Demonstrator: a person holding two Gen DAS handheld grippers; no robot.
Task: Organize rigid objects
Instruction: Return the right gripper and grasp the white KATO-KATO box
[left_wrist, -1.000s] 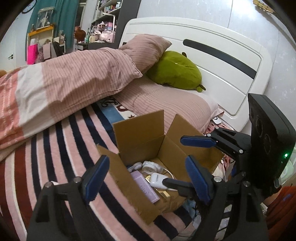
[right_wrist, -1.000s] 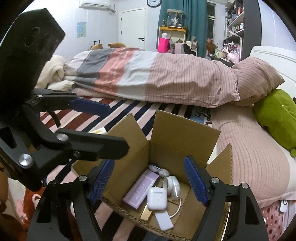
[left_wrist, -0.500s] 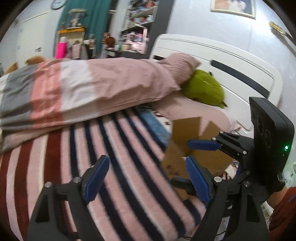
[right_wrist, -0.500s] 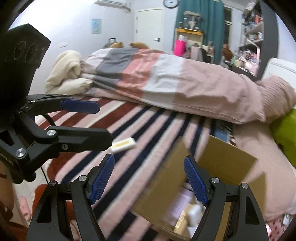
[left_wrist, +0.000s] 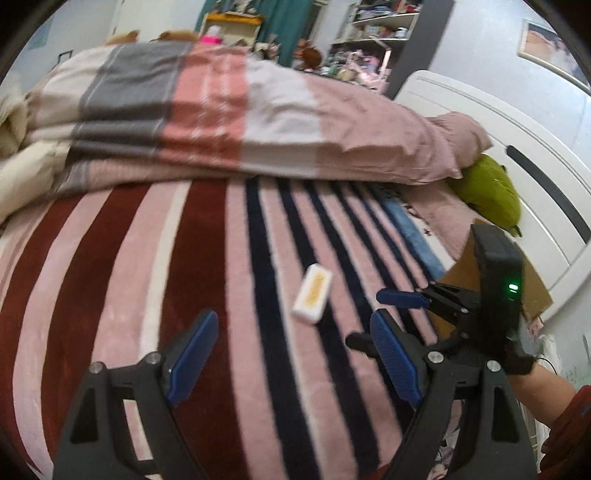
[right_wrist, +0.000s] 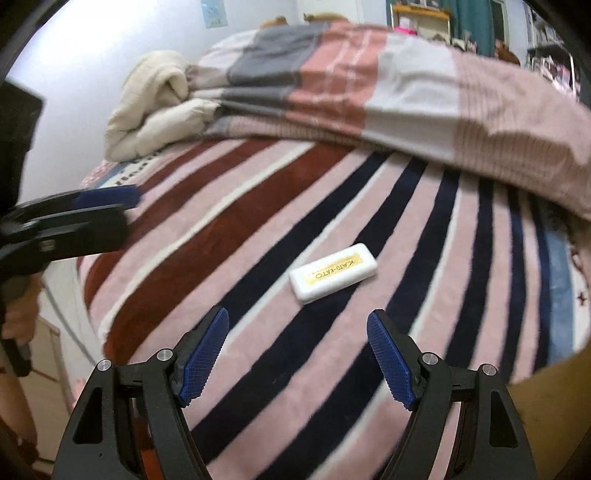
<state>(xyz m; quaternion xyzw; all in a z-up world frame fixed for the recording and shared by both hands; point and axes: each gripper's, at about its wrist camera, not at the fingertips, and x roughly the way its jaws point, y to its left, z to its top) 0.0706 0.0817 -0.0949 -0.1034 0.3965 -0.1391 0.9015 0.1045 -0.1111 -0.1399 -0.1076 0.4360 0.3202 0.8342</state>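
A small white rectangular case with a yellow label (right_wrist: 333, 273) lies flat on the striped blanket, also in the left wrist view (left_wrist: 312, 298). My right gripper (right_wrist: 296, 356) is open and empty, just short of the case. My left gripper (left_wrist: 293, 356) is open and empty, near the case and a little left of it. The cardboard box shows only as a brown flap (left_wrist: 535, 291) behind the right gripper, and as a brown edge (right_wrist: 554, 413) at the lower right of the right wrist view. Its contents are hidden.
A striped pink, red and navy blanket (right_wrist: 258, 229) covers the bed. A folded duvet (left_wrist: 221, 110) lies along the far side, a cream quilt (right_wrist: 155, 107) at the far left. A green plush toy (left_wrist: 487, 192) sits by the white headboard (left_wrist: 535, 166).
Both grippers have swung left, away from the open box and its contents, over the blanket. The white case has come into the middle of both views. Both stay open.
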